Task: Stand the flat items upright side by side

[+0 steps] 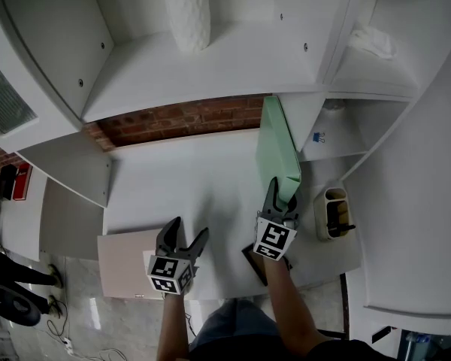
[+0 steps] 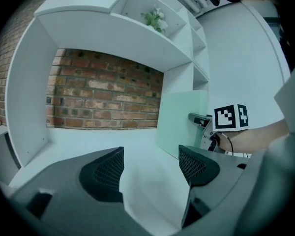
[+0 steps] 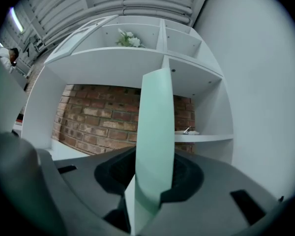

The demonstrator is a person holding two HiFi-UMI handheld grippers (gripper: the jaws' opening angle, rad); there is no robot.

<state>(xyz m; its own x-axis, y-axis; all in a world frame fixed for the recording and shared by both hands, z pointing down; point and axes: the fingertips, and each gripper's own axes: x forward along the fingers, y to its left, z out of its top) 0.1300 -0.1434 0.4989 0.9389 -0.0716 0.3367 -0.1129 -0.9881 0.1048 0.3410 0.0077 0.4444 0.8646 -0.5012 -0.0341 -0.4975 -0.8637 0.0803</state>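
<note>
One pale green book (image 1: 279,150) stands upright in the right gripper (image 1: 280,199).

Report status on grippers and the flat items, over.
Right gripper shut on green board, held upright beside the divider. Left gripper open, empty. Pink board lies flat at desk front edge. Nothing seen in the way.

Green board (image 1: 279,147) matt, perhaps plastic (brick wall (image 1: 188,119) rough).
</note>
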